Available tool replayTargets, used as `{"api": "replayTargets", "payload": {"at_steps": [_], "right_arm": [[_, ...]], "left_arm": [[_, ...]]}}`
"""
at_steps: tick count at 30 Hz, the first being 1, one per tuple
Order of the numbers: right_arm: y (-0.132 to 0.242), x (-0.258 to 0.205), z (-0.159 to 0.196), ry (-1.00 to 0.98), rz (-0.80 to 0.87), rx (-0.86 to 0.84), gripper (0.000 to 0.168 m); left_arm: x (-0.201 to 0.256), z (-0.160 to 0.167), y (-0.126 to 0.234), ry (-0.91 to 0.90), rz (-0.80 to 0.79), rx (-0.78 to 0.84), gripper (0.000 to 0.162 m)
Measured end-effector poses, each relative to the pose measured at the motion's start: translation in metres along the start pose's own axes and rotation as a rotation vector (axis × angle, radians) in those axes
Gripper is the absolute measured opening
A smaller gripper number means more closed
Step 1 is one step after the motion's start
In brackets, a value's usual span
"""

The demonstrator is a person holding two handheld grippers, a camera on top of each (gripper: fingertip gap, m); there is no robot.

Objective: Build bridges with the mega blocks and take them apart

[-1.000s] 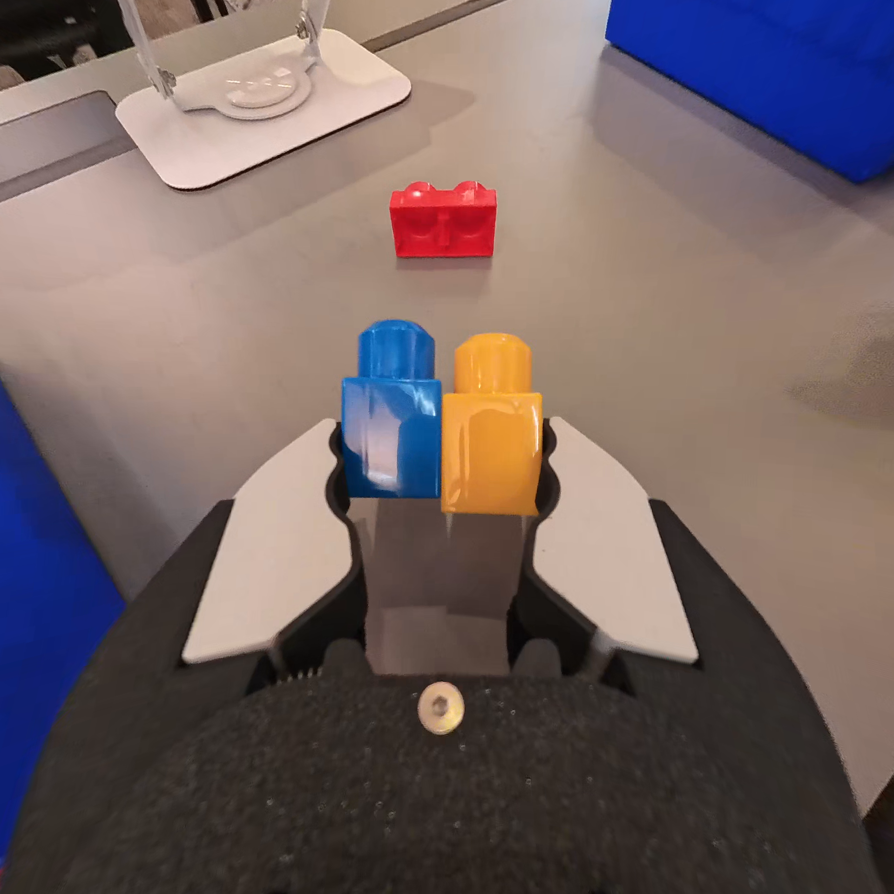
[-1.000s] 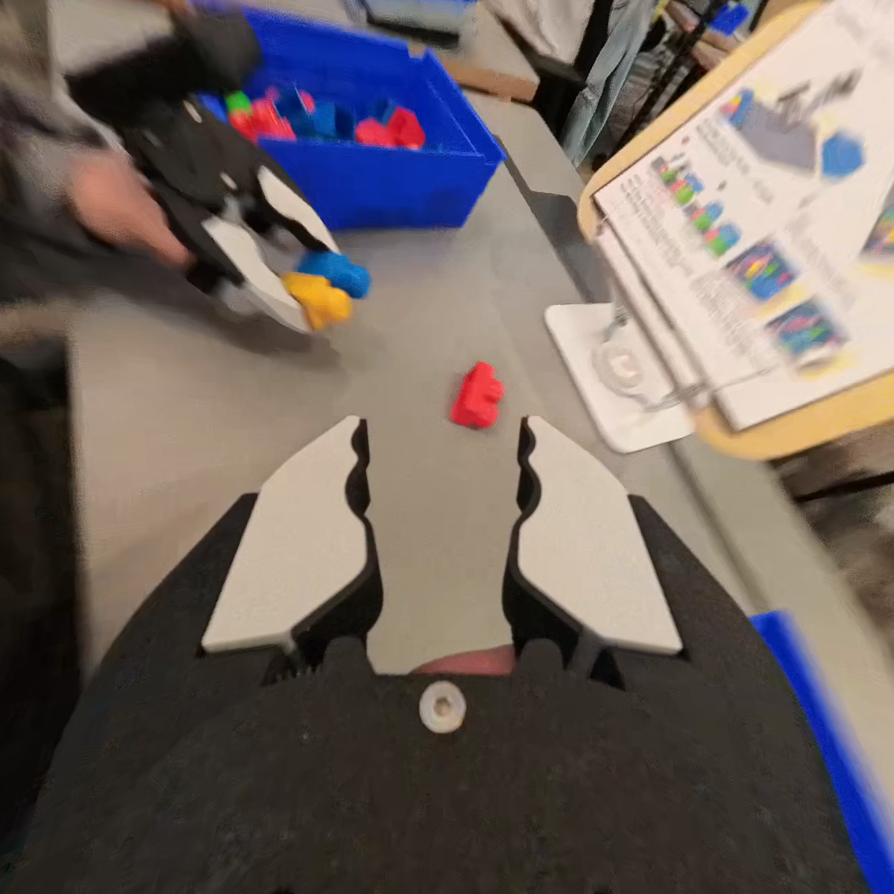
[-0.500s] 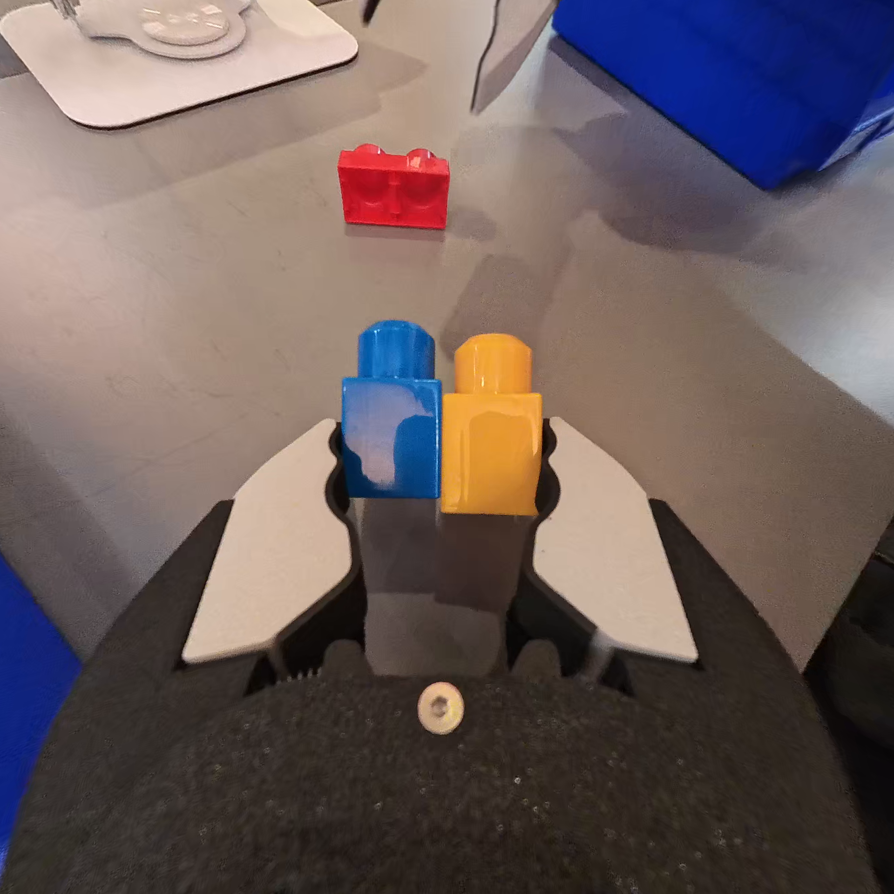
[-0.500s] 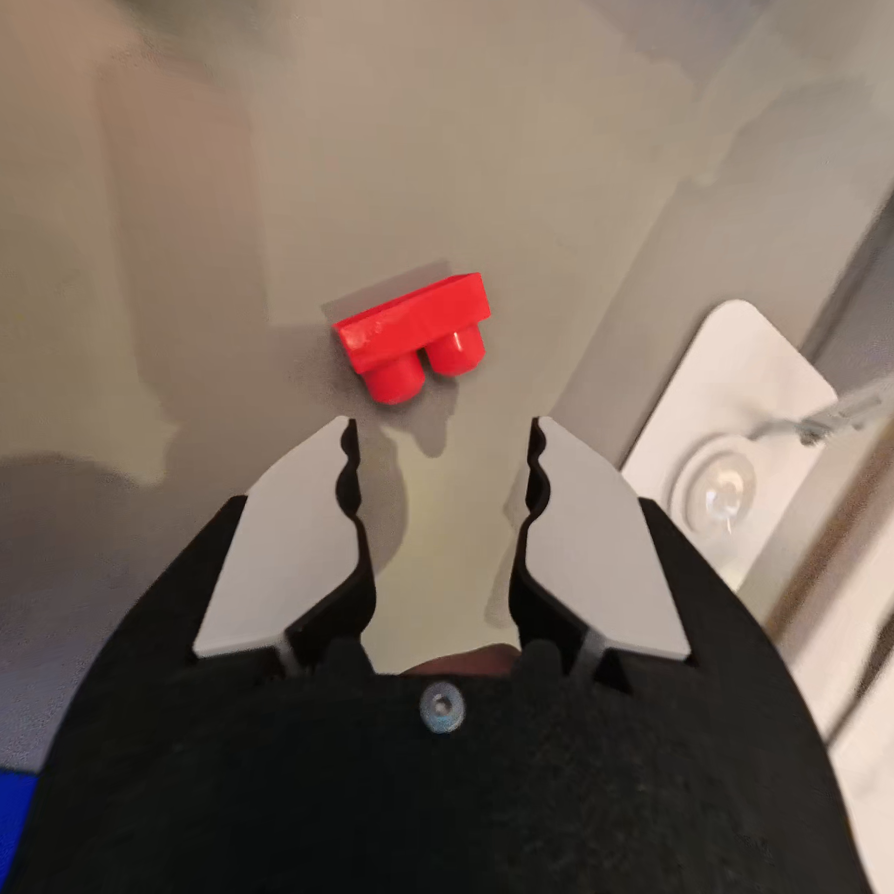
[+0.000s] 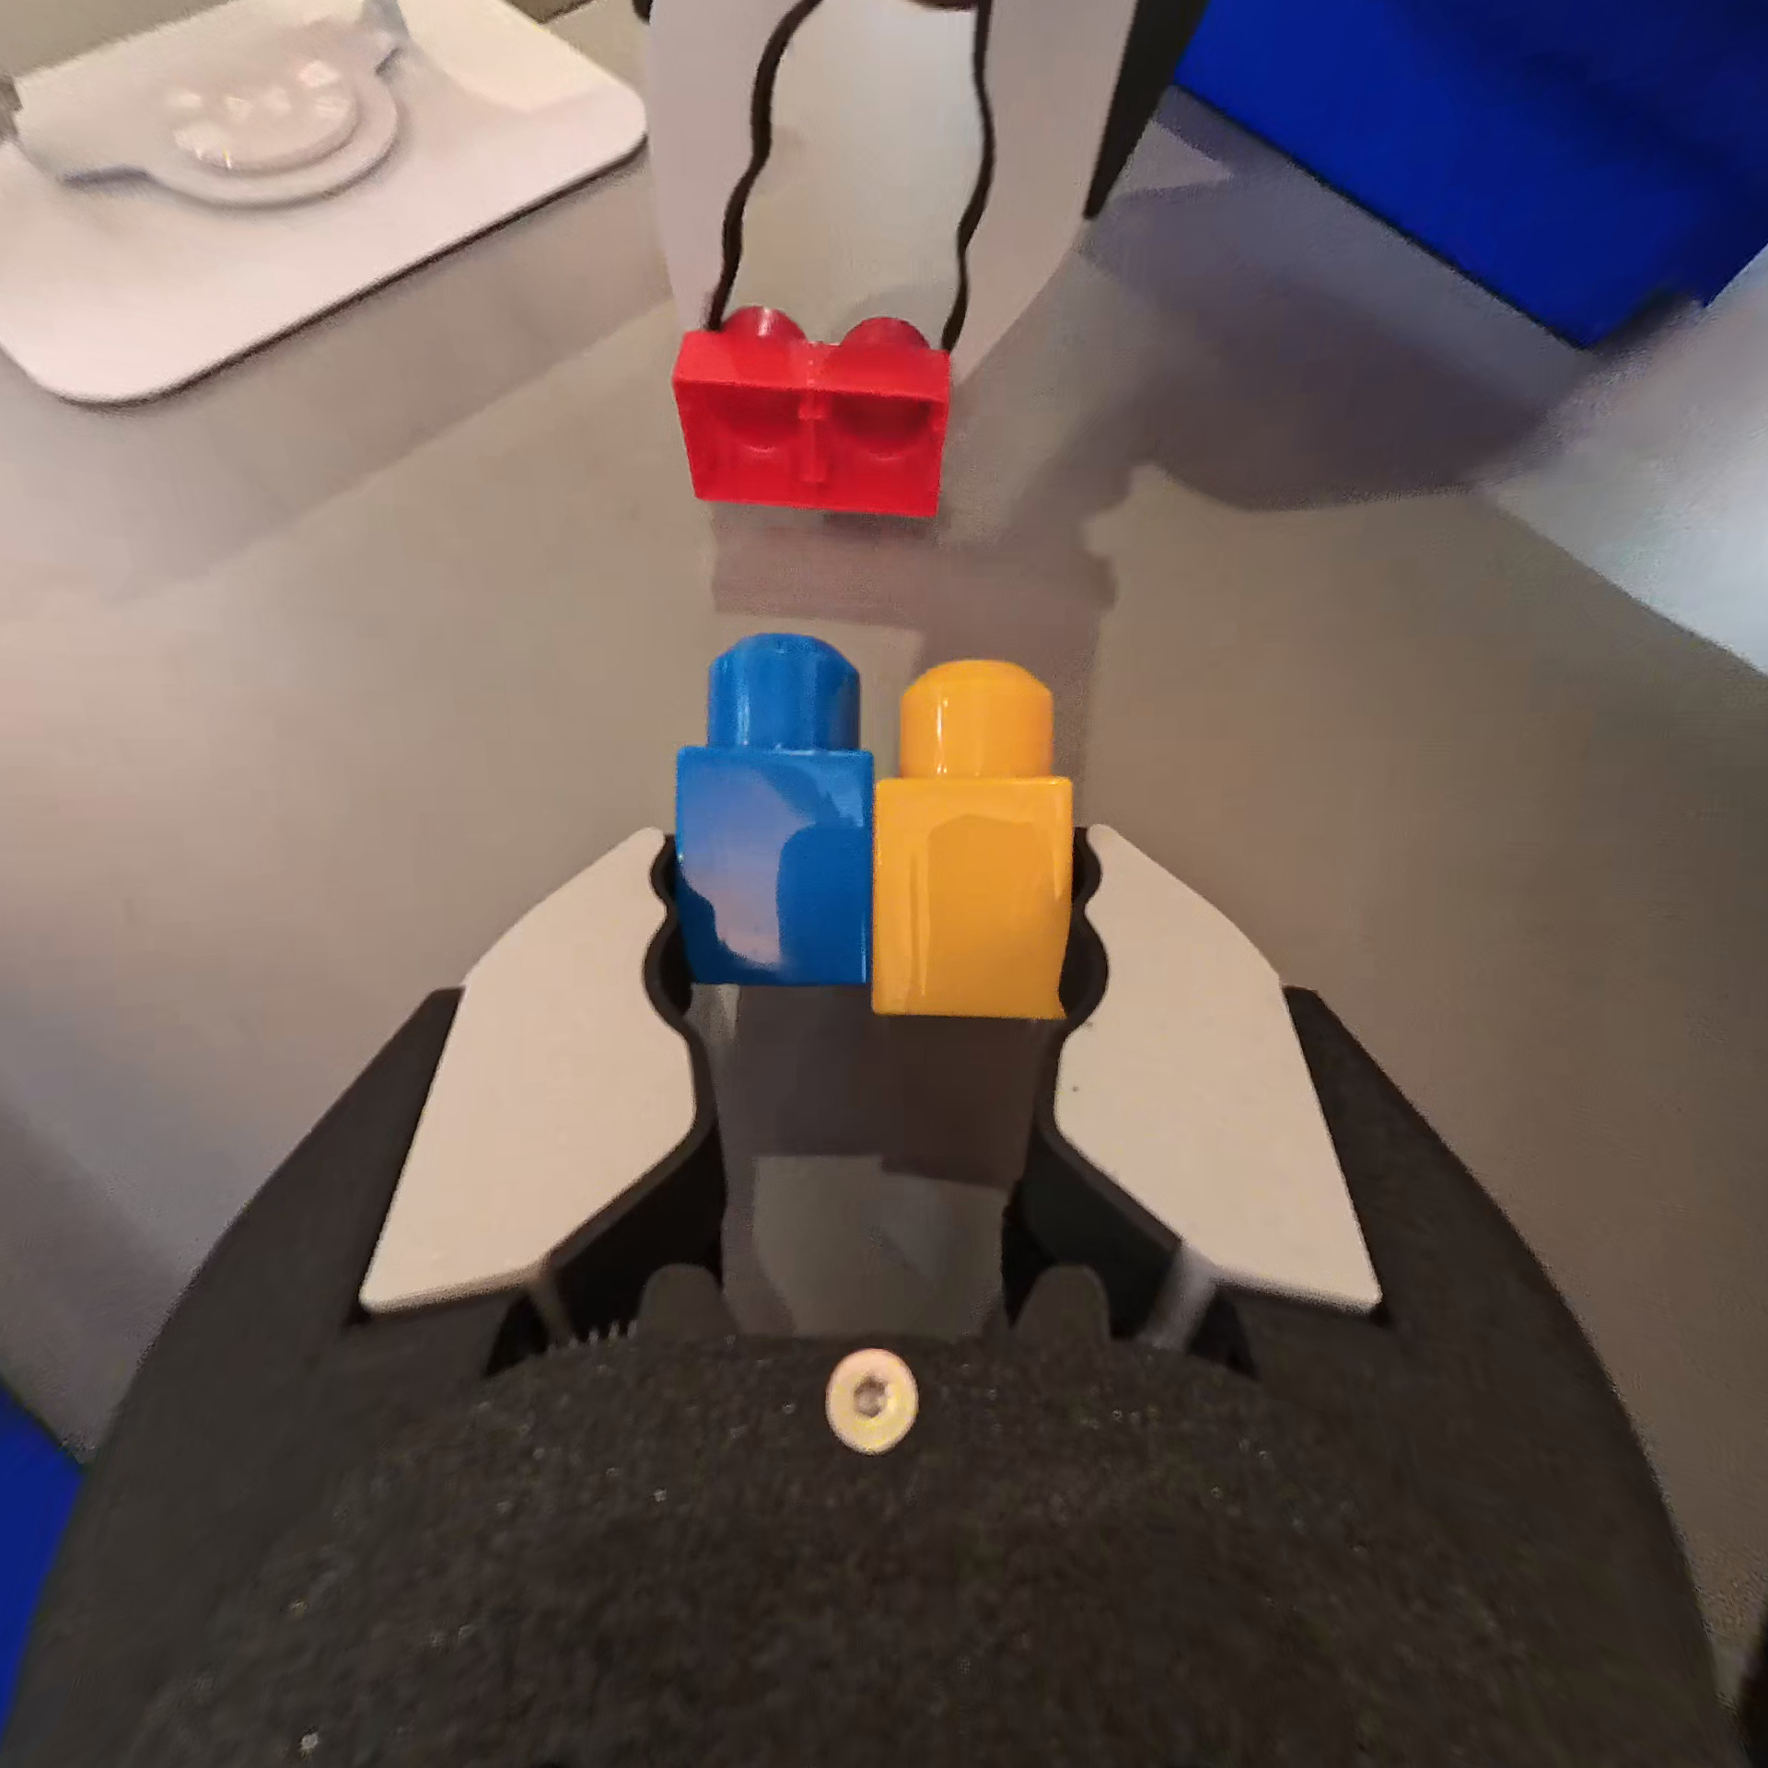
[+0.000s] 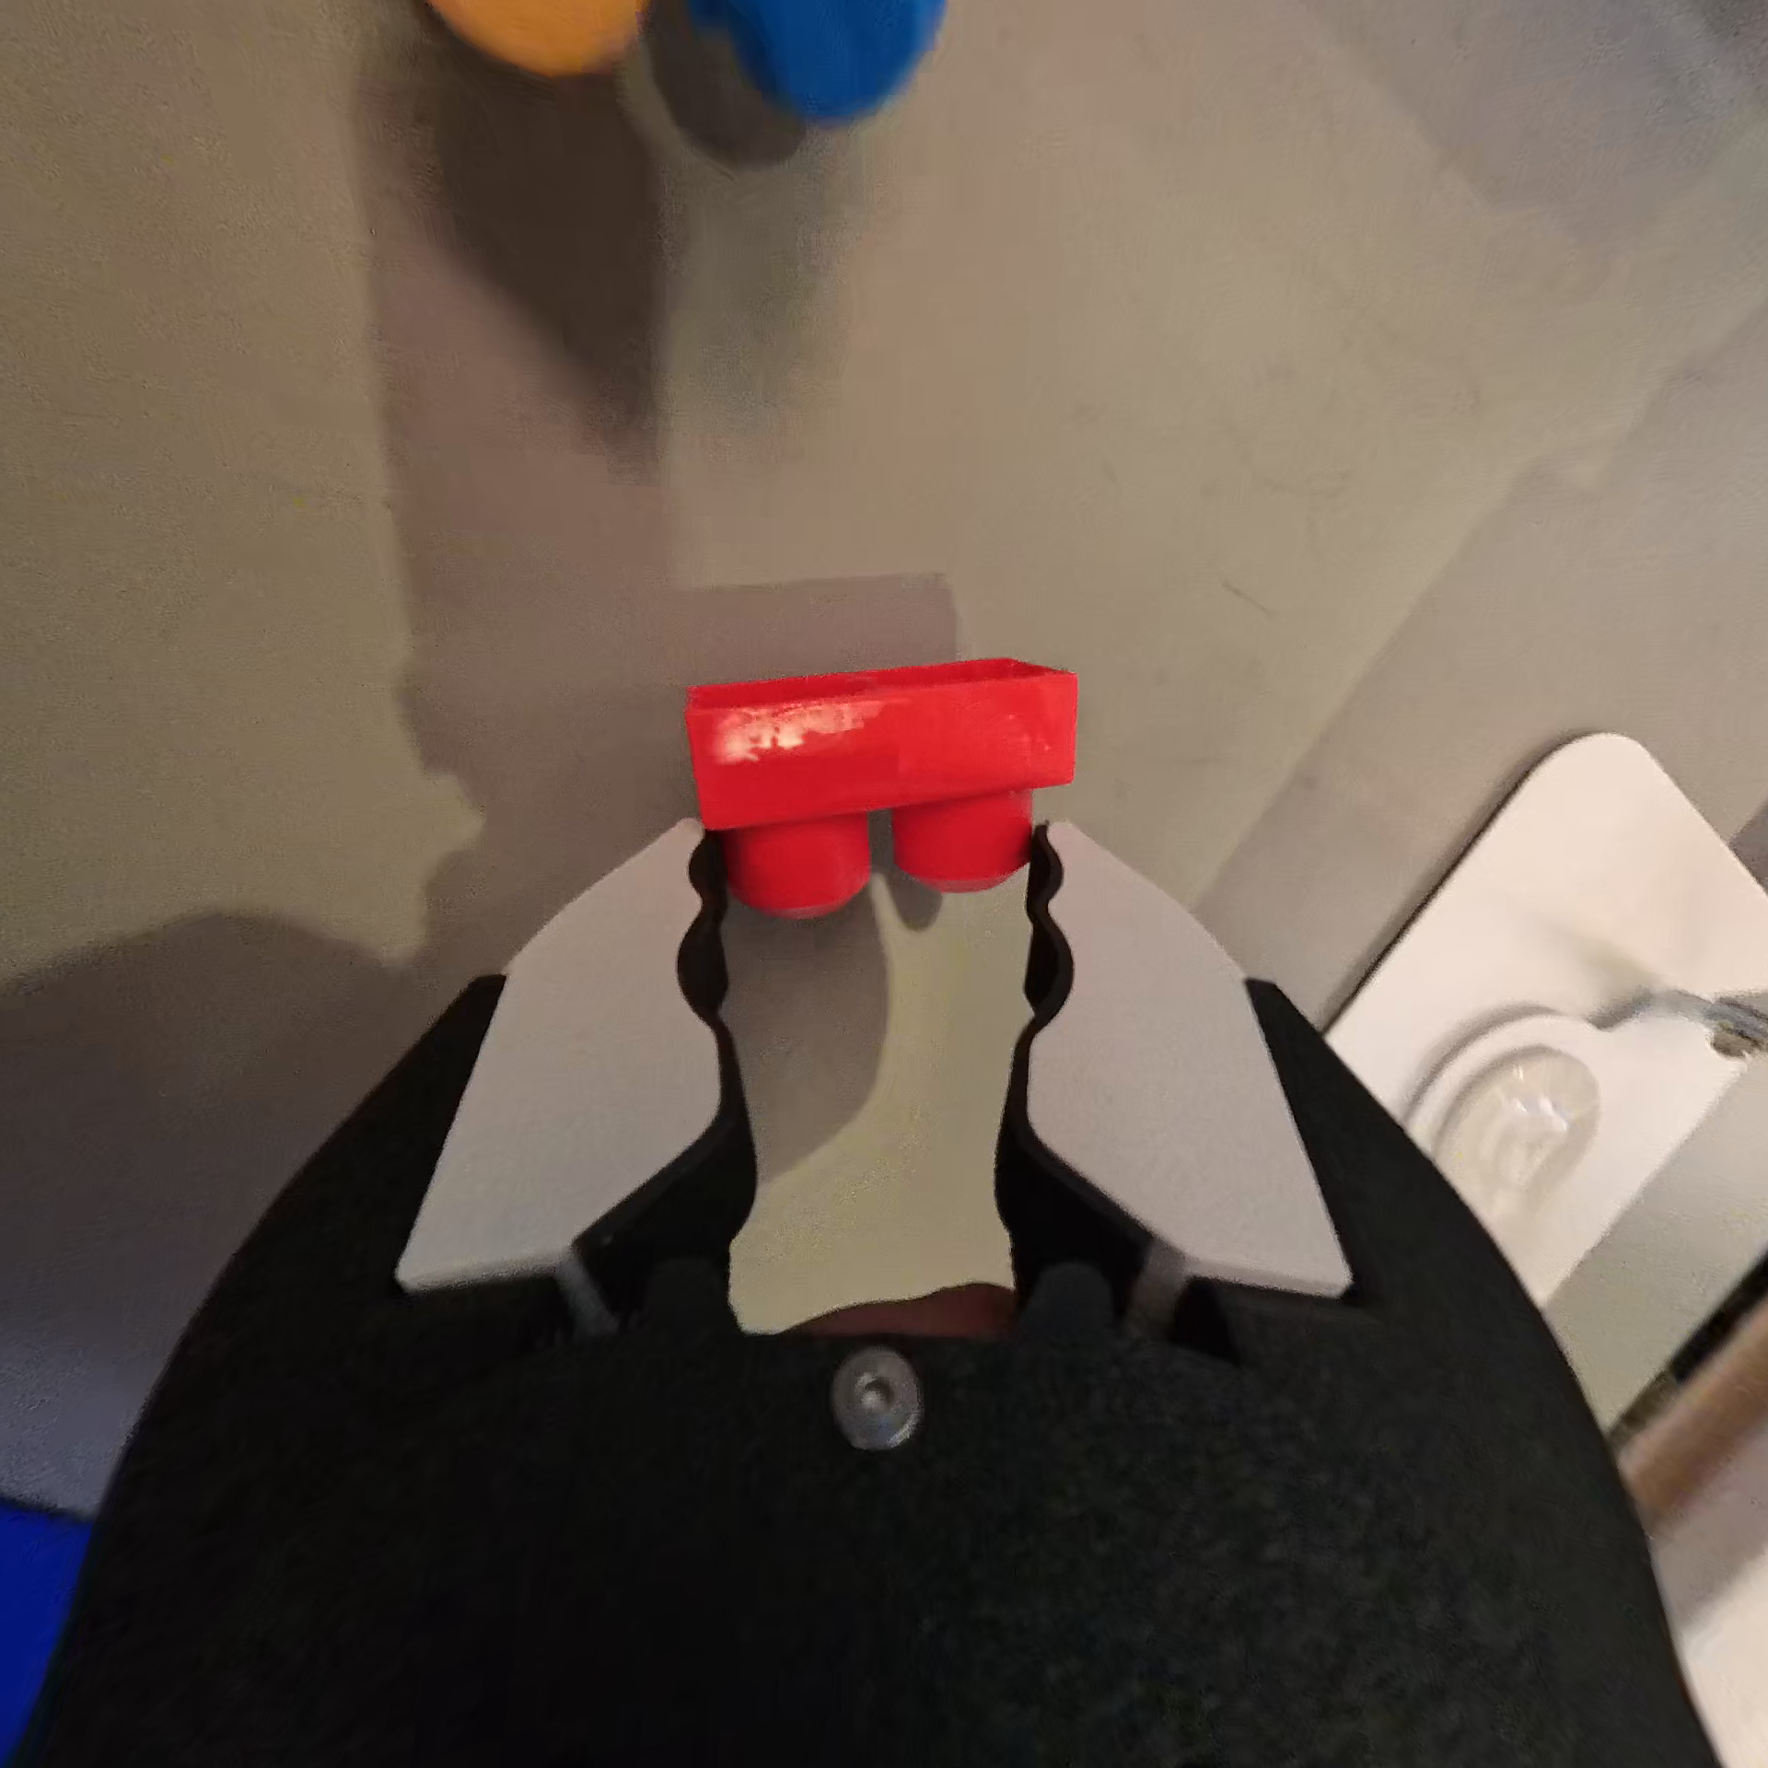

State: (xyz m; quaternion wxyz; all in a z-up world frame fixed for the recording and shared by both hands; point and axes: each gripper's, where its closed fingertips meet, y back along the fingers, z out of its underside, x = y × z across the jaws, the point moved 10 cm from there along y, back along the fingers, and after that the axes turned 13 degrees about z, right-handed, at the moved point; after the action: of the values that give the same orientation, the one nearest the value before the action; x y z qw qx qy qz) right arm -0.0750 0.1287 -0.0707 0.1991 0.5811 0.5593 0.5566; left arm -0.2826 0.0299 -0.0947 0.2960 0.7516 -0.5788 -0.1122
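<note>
My left gripper [image 5: 875, 842] is shut on a blue block [image 5: 775, 861] and a yellow block [image 5: 971, 890], held side by side with their studs pointing forward, just above the grey table. A red two-stud block [image 5: 813, 421] lies on its side on the table ahead of them, hollow underside facing the left wrist camera. My right gripper [image 6: 871, 842] is open, with its fingertips on either side of the studs of the red block [image 6: 880, 746]. It shows coming from the far side in the left wrist view [image 5: 832, 320]. The held blocks are blurred at the top of the right wrist view [image 6: 823, 57].
A white stand base [image 5: 287, 220] sits on the table far left of the red block; it also shows in the right wrist view [image 6: 1531, 1005]. A blue bin [image 5: 1483, 143] stands at the far right. Another blue edge [image 5: 29, 1454] shows at the lower left. The left gripper's tips are roughly 12 cm from the right gripper's.
My right gripper has moved forward to the red block until its open fingertips flank the studs. My left gripper has carried the blue and yellow blocks closer to the red block.
</note>
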Motion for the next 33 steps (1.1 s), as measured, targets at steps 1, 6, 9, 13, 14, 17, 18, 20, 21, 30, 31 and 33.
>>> {"api": "replayTargets", "payload": {"at_steps": [1, 6, 9, 13, 14, 17, 18, 20, 21, 30, 31, 33], "right_arm": [[0.009, -0.001, -0.002, -0.019, 0.011, -0.005, 0.061], [0.053, -0.010, -0.011, 0.002, 0.108, -0.079, 0.061], [0.068, -0.018, -0.016, -0.048, 0.110, -0.122, 0.061], [0.078, -0.024, -0.015, -0.084, 0.121, -0.199, 0.061], [0.080, -0.025, -0.015, -0.095, 0.110, -0.222, 0.061], [0.083, -0.027, -0.018, -0.089, 0.095, -0.266, 0.061], [0.084, -0.028, -0.021, -0.088, 0.088, -0.279, 0.061], [0.084, -0.030, -0.024, -0.060, 0.093, -0.310, 0.061], [0.084, -0.031, -0.026, -0.060, 0.090, -0.314, 0.061], [0.083, -0.027, -0.048, -0.004, 0.093, -0.340, 0.060], [0.084, -0.027, -0.051, 0.007, 0.093, -0.347, 0.060], [0.084, -0.027, -0.056, 0.037, 0.096, -0.369, 0.060]], "left_arm": [[-0.002, -0.006, -0.004, -0.023, 0.000, -0.002, 0.076], [-0.015, -0.033, -0.026, -0.080, 0.059, 0.014, 0.075], [-0.018, -0.047, -0.038, -0.116, 0.108, 0.059, 0.075], [-0.021, -0.059, -0.053, -0.132, 0.203, 0.127, 0.075], [-0.021, -0.060, -0.056, -0.141, 0.207, 0.136, 0.075], [-0.016, -0.065, -0.061, -0.193, 0.214, 0.146, 0.075], [-0.014, -0.066, -0.062, -0.200, 0.220, 0.143, 0.075], [-0.010, -0.066, -0.064, -0.217, 0.225, 0.138, 0.075], [-0.007, -0.066, -0.064, -0.223, 0.234, 0.140, 0.075], [-0.001, -0.065, -0.061, -0.240, 0.199, 0.168, 0.075], [-0.001, -0.065, -0.061, -0.232, 0.205, 0.172, 0.075], [0.000, -0.065, -0.061, -0.229, 0.206, 0.176, 0.075]]}}
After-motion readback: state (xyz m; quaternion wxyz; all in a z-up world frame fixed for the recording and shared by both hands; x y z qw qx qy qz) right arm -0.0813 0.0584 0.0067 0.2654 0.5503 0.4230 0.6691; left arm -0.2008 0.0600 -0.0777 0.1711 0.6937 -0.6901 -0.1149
